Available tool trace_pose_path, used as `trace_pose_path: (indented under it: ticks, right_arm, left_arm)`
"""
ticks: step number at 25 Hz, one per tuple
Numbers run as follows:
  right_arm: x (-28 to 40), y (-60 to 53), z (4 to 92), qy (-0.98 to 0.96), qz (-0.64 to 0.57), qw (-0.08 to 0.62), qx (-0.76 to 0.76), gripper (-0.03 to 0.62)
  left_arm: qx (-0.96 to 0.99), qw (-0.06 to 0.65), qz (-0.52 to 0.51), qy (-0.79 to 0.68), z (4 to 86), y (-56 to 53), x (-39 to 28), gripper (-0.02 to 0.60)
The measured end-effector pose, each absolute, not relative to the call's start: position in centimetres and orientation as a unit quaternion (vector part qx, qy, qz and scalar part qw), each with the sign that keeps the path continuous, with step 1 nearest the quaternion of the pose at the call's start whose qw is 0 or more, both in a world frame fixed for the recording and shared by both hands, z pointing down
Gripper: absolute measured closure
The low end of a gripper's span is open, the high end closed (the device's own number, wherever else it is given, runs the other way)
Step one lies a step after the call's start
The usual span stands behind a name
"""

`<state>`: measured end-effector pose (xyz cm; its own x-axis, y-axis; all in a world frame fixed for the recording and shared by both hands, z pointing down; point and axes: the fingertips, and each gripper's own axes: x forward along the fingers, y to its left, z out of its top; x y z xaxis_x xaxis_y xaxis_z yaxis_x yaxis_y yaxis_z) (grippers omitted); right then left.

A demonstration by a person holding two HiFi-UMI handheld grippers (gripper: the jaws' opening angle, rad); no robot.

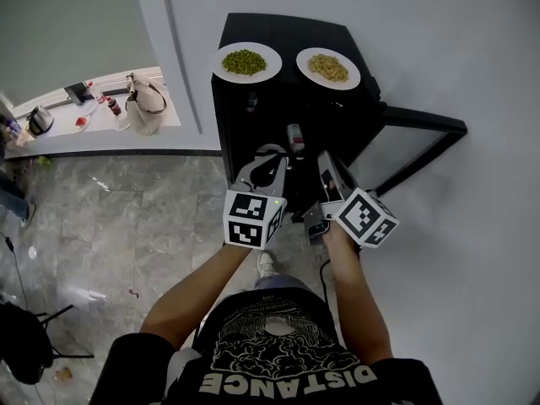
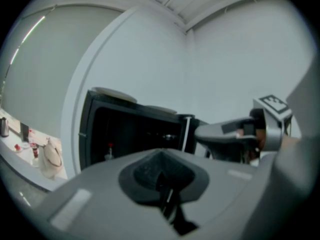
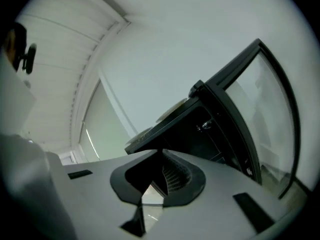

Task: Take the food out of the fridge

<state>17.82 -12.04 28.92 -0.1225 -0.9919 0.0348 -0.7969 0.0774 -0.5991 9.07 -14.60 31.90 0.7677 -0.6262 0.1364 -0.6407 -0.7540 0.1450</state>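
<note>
Head view shows the food already outside: a plate of green peas (image 1: pixel 245 62) and a plate of pale yellow food (image 1: pixel 328 68) sit side by side on top of the black fridge (image 1: pixel 287 30), peas on the left. The fridge door (image 1: pixel 422 126) stands swung out to the right, and inside the dark cabinet a small white container with a red top (image 1: pixel 295 137) can be seen, too small to identify.

Just in front of the opening, both tools point toward the fridge. The left tool (image 1: pixel 272 152) has its jaws pressed together with nothing between them, as the left gripper view (image 2: pixel 162 181) shows. The right tool (image 1: pixel 325 160) sits just beside it; in the right gripper view (image 3: pixel 159 180) its jaws stand a narrow crack apart, empty, and that view is tilted, with the door frame (image 3: pixel 272 104) slanting across it.

Farther left, beyond a white wall, a table (image 1: pixel 101 129) carries a beige bag (image 1: pixel 145 104) and small bottles. The floor (image 1: pixel 110 218) is grey marble.
</note>
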Motion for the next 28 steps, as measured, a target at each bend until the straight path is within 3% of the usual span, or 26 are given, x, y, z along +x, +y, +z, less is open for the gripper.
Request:
trace_pose_path:
  ticks: [5,10,21,28]
  right_arm:
    - [14.1,-10.3,30.9,0.732,-0.186,0.076,-0.65,0.573]
    - [11.3,-8.7,32.3,0.741,-0.155,0.013,-0.653,0.574]
    - [8.9,-6.9,33.8,0.742,-0.17,0.008,-0.648,0.574]
    - [8.3,-7.6,35.4,0.753,-0.227,0.056,-0.615,0.572]
  left_arm:
    - [0.936,0.091,0.043,-0.336,31.9,-12.5,8.0,0.58]
    - [0.936,0.091,0.053,-0.336,32.6,-10.5,6.6,0.58]
    - [0.933,0.09,0.06,-0.342,33.6,-8.6,4.3,0.581]
    - [0.931,0.112,0.047,-0.343,35.0,-9.1,3.4,0.58]
